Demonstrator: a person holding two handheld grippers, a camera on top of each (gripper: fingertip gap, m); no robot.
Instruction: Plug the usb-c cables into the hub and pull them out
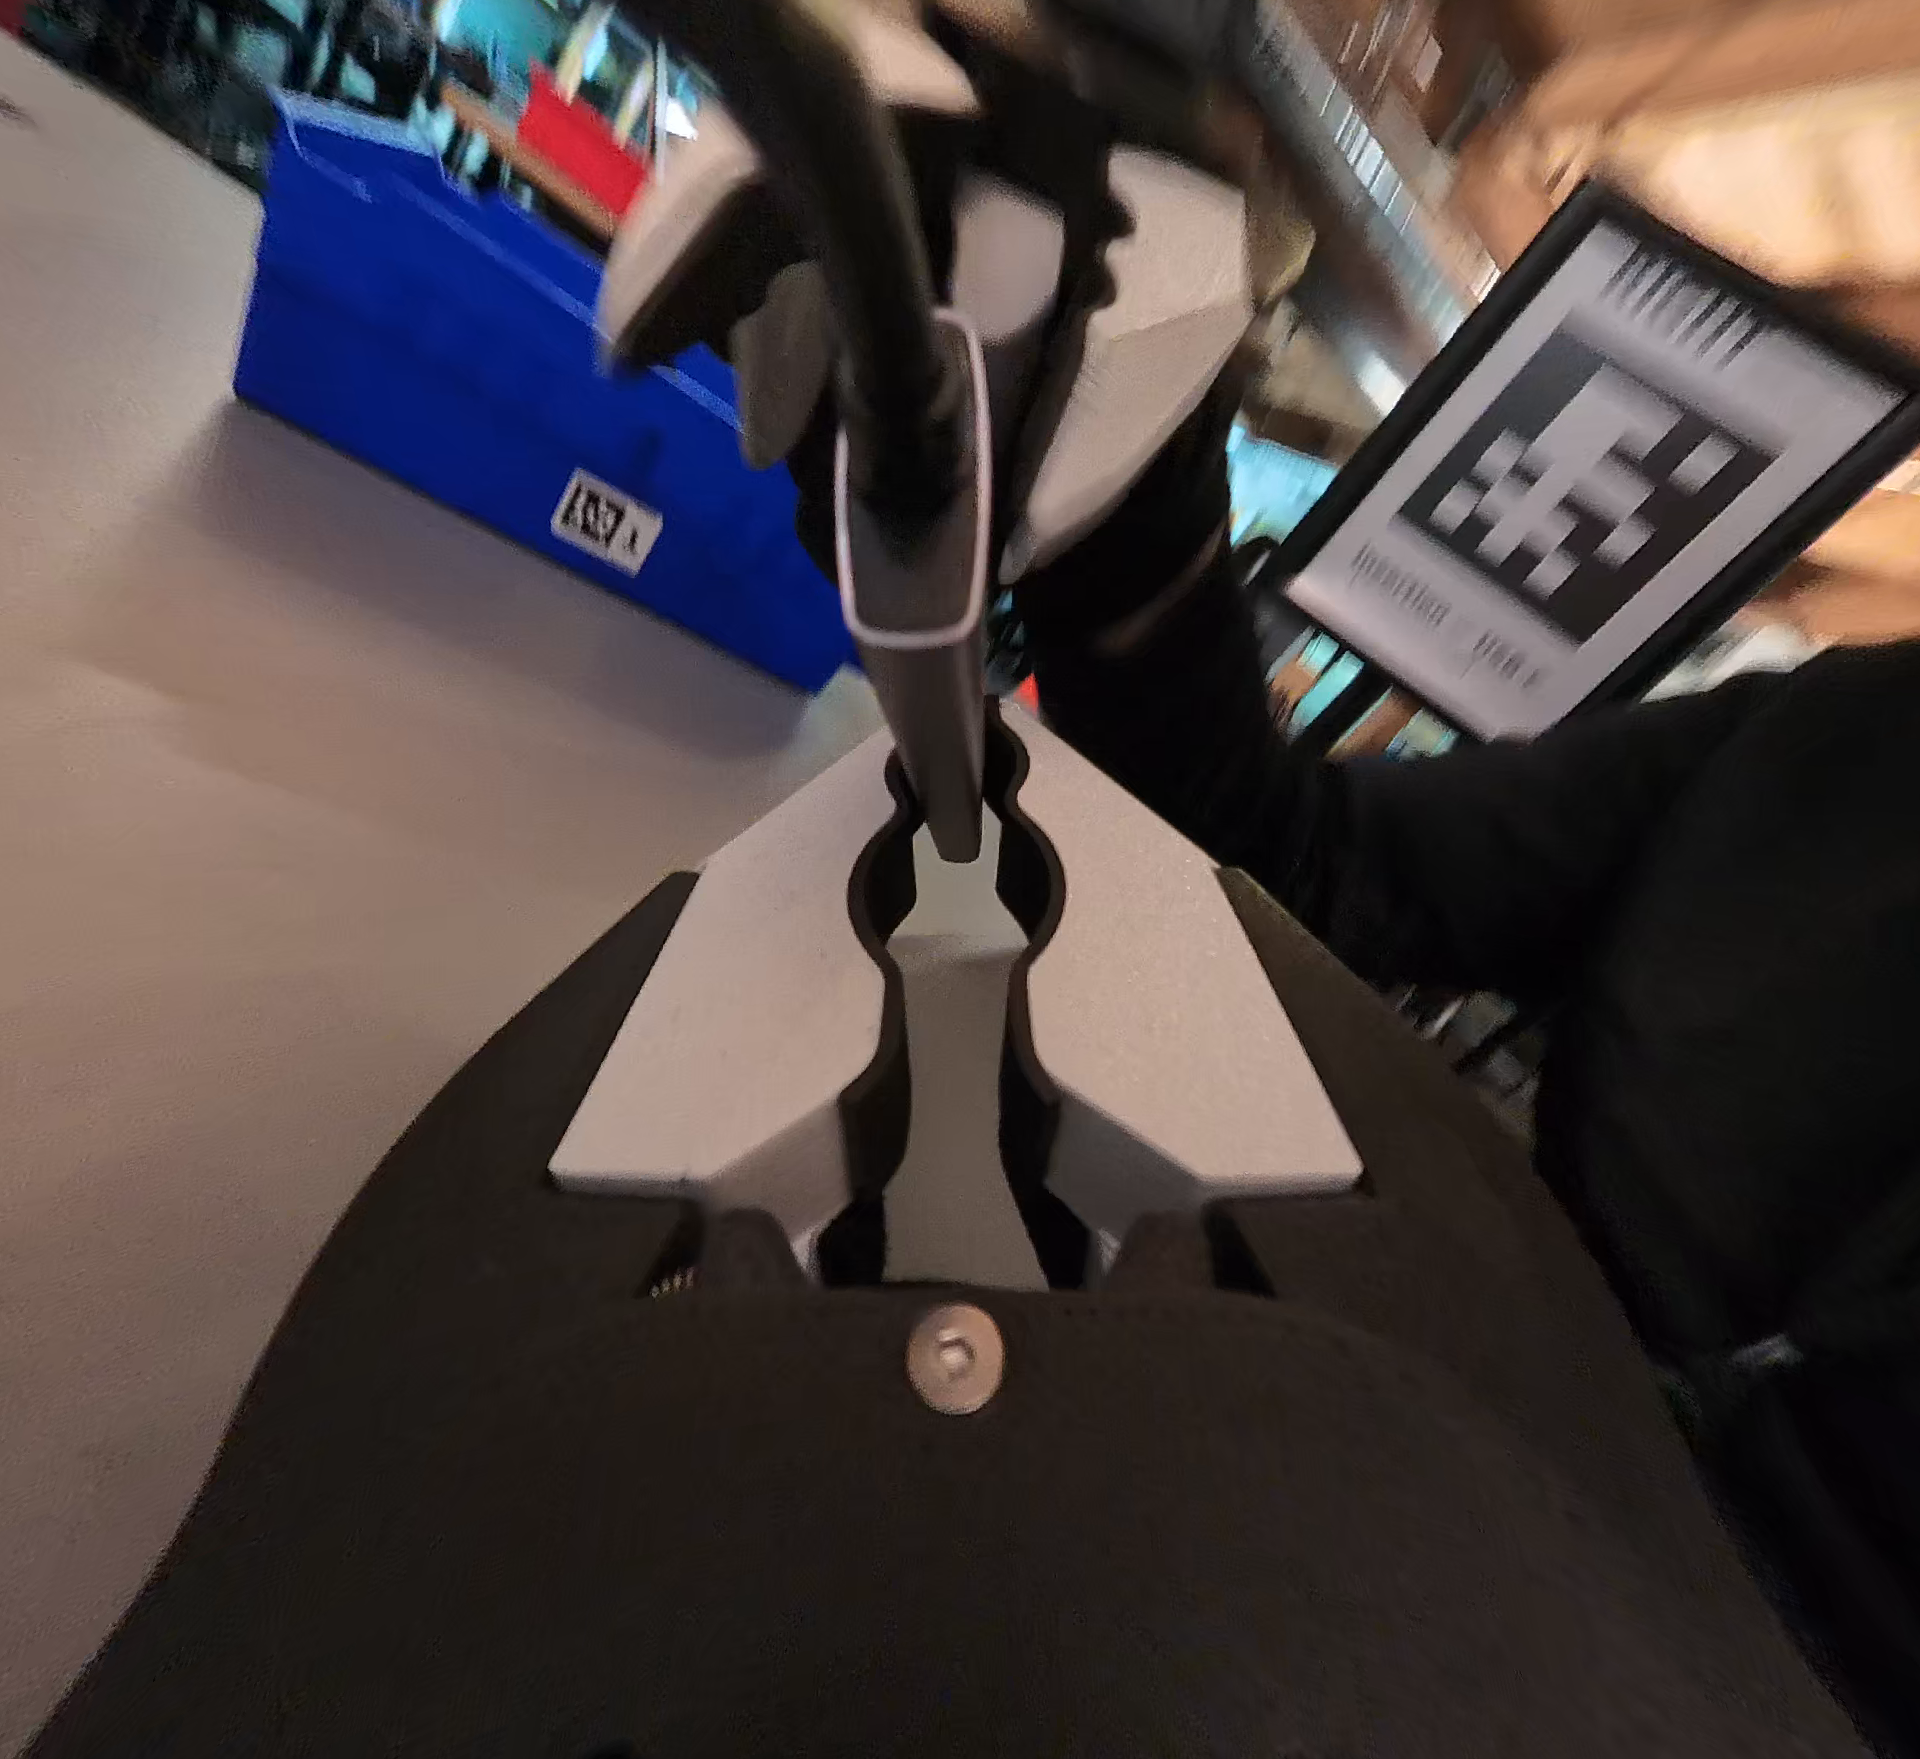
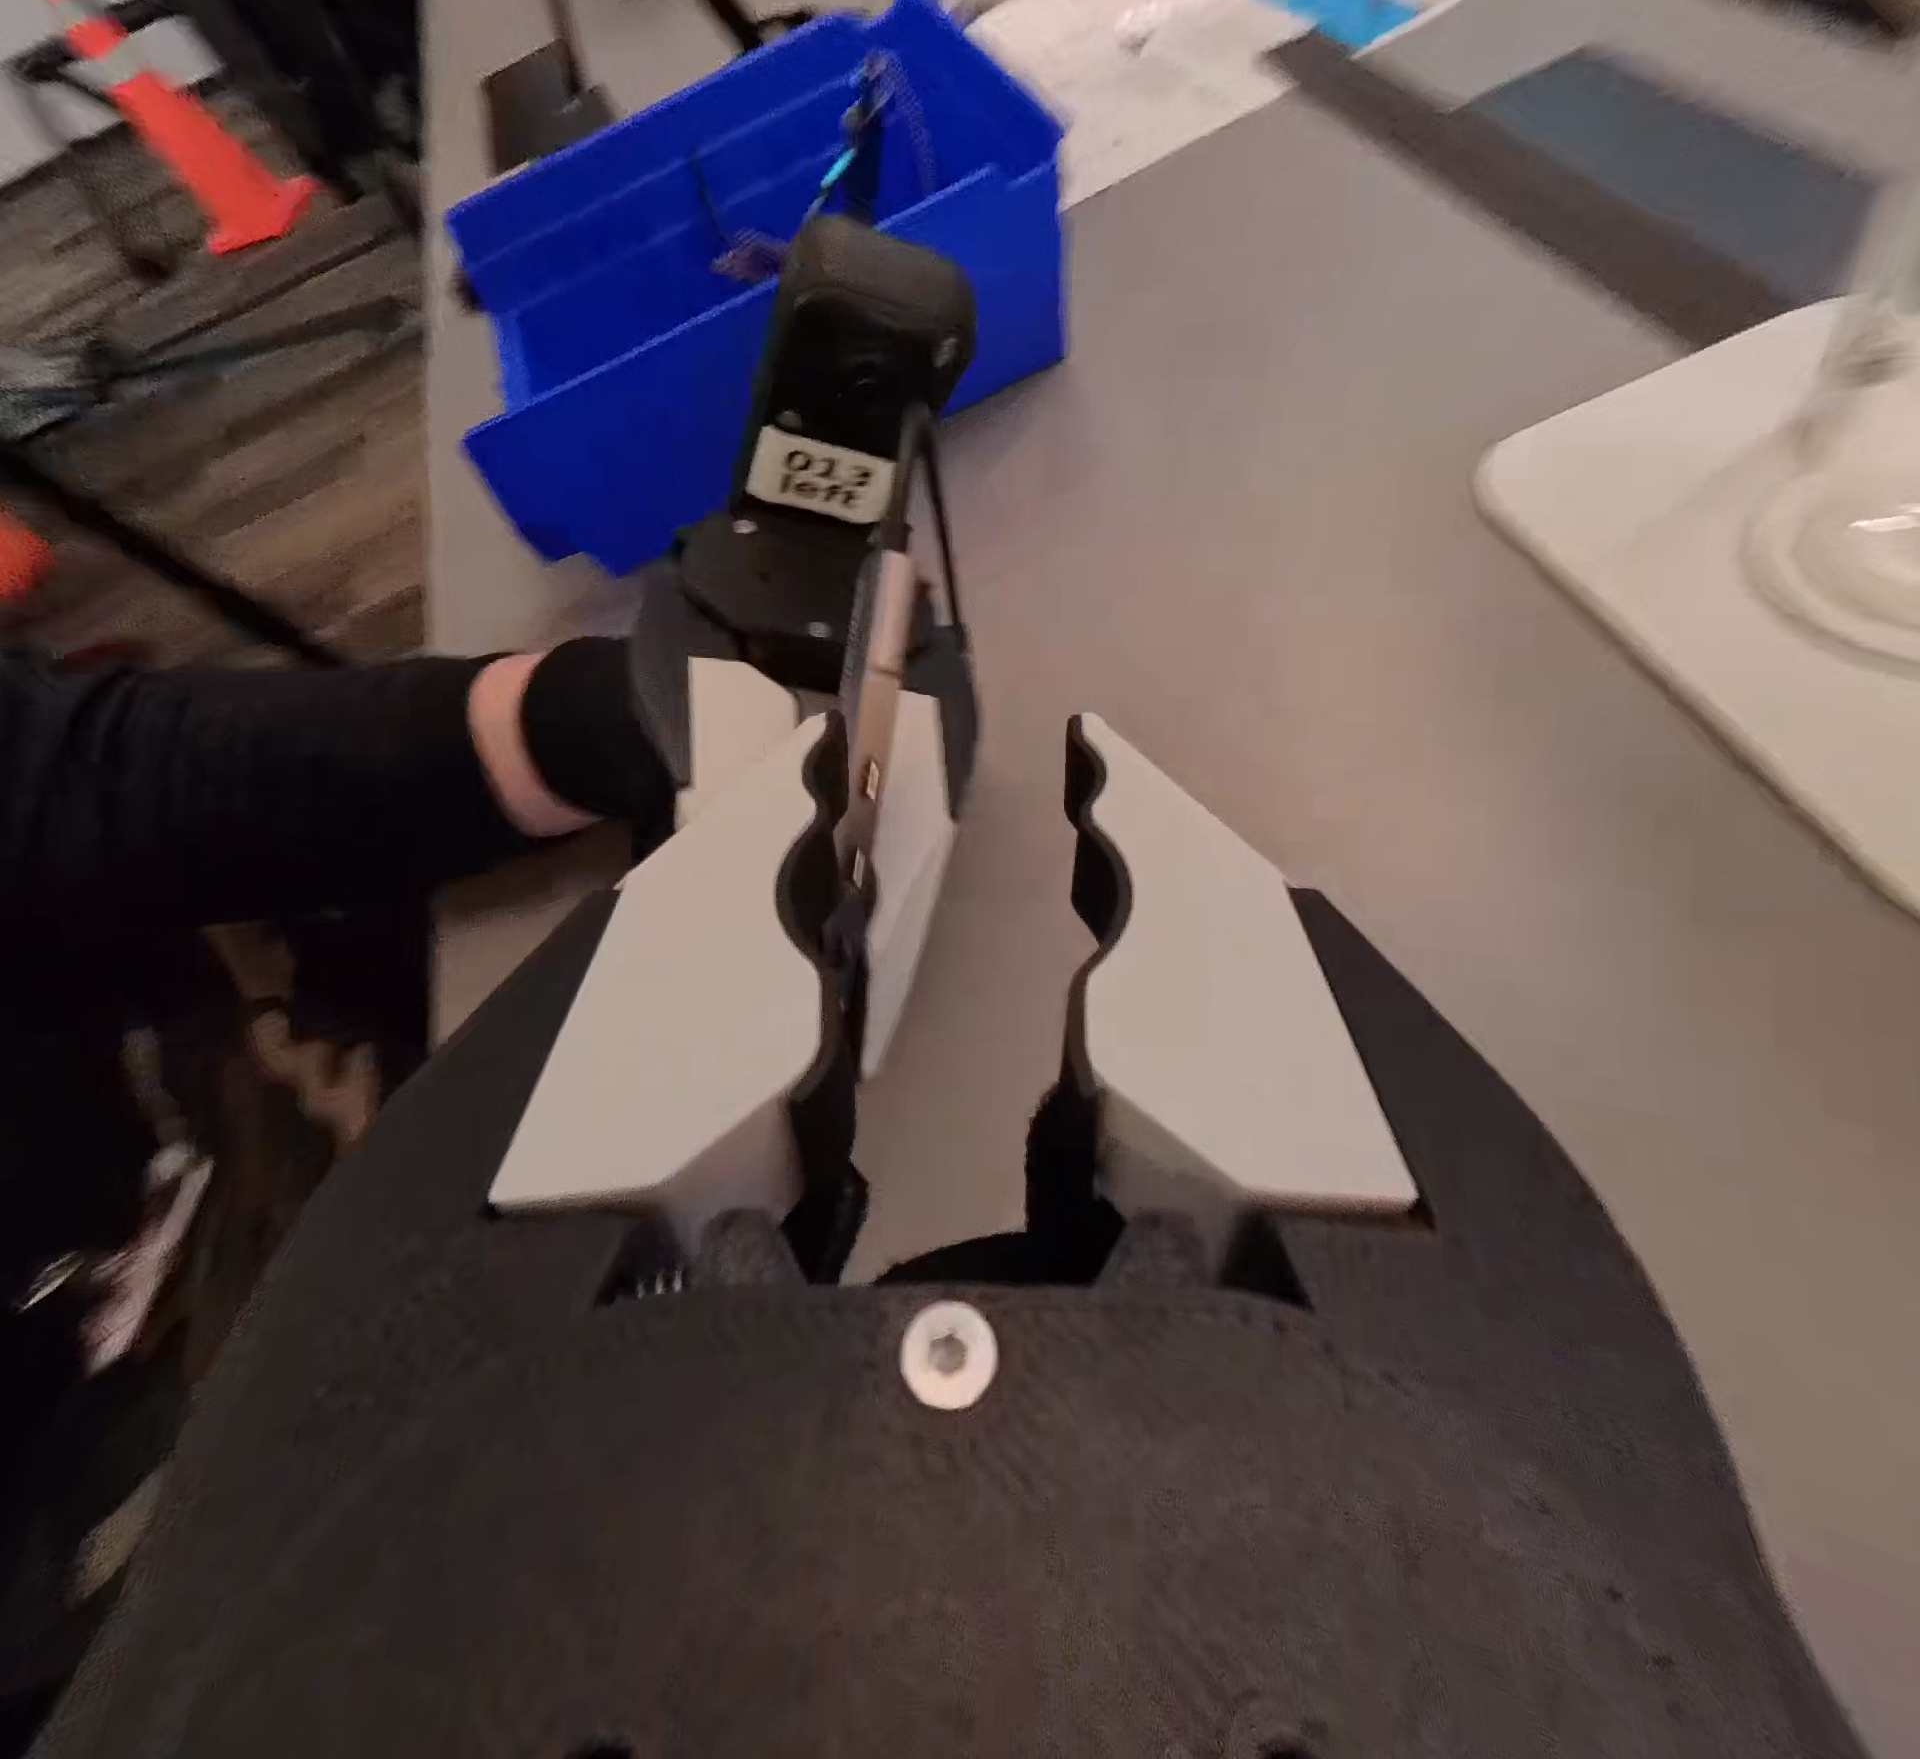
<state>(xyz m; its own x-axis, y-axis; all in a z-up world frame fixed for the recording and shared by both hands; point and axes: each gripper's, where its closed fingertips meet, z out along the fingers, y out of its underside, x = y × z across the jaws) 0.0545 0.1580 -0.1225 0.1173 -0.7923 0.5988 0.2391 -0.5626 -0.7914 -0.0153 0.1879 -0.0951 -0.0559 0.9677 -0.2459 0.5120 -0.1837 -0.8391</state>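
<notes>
My left gripper (image 1: 951, 759) is shut on a slim grey hub (image 1: 914, 597) and holds it edge-on above the table. A black usb-c cable (image 1: 831, 99) enters the hub's far end and curves up and to the left. My right gripper (image 2: 956, 743) is open. In the left wrist view the right gripper (image 1: 831, 442) stands around the hub's cable end. In the right wrist view the hub (image 2: 883, 660) sticks out of the left gripper (image 2: 862, 774). There the cable (image 2: 847, 971) runs between my right fingers, against the left pad.
A blue bin (image 2: 644, 359) stands on the grey table (image 2: 1299, 566) behind the grippers; it also shows in the left wrist view (image 1: 468, 379). A white tray (image 2: 1662, 587) with a glass object lies at the right. A framed marker sign (image 1: 1590, 483) stands nearby. Plastic bags (image 2: 1195, 16) lie farther back.
</notes>
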